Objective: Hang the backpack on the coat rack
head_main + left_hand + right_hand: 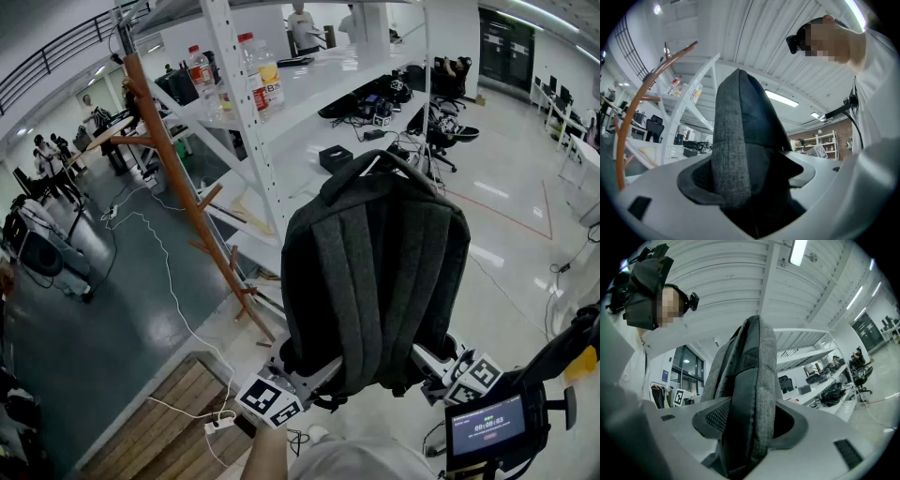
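In mid-air before the white shelving (281,122), the grey backpack (375,281) is pinched at its lower corners by left gripper (298,373) and right gripper (439,367); best keep both clamped, carry it left and hook its top handle (386,161) over a wooden coat rack (178,169) peg.

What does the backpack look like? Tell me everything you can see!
The backpack is dark grey, woven-looking fabric with smoother, darker panels and a loop handle on top. It stands upright in the air, its lower sides clamped by the left gripper and the right gripper. It is in front of the white shelves, apart from the brown rack, not hung yet.
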`<state>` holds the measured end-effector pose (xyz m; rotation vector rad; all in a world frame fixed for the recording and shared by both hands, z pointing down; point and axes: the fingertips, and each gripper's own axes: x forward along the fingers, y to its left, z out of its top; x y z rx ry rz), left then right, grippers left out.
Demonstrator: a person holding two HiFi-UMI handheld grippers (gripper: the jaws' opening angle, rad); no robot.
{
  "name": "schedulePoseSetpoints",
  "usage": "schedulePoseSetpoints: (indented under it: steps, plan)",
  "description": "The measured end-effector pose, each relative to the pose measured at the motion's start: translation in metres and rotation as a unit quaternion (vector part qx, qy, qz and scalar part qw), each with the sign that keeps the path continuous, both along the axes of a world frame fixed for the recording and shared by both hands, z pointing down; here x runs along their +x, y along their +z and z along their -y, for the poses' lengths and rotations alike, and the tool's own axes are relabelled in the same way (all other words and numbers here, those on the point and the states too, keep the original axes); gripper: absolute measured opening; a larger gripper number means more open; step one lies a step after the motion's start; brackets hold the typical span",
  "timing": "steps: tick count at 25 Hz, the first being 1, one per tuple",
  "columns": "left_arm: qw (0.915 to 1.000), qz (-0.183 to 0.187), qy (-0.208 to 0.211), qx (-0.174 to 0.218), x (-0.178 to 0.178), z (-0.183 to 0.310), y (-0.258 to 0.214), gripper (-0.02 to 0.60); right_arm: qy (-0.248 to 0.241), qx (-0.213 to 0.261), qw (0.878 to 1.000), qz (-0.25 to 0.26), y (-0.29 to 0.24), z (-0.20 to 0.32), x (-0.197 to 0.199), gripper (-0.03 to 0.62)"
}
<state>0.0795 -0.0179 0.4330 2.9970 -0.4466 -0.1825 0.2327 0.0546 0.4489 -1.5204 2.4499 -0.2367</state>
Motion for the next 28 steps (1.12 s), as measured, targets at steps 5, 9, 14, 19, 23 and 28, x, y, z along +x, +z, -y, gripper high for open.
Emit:
schedulePoseSetpoints:
  steps: [5,9,14,19,23,28]
  plan:
    - [0.9990,0.001,-0.044,0.007,-0.073,0.041,-0.002,0.380,-0.042,0.005,0.999,0.001,-0.001,0.055,-0.068,0.230]
    - [0.9940,-0.001,-0.109,0.014,-0.136,0.073,-0.004,0.380,-0.103,0.014,0.995,-0.003,-0.004,0.107,-0.125,0.230]
    - [0.9836,-0.008,-0.178,0.027,-0.186,0.090,-0.013,0.380,-0.171,0.026,0.985,-0.010,-0.015,0.148,-0.172,0.231]
    - [0.9670,-0.007,-0.252,0.039,-0.207,0.105,-0.025,0.381,-0.225,0.092,0.970,0.002,-0.037,0.193,-0.187,0.230]
    - [0.9561,-0.007,-0.290,0.044,-0.210,0.117,-0.041,0.380,-0.273,0.049,0.961,-0.009,-0.046,0.212,-0.197,0.230]
    - [0.9476,-0.005,-0.313,0.064,-0.211,0.134,-0.074,0.380,-0.287,0.078,0.955,-0.006,-0.079,0.240,-0.197,0.230]
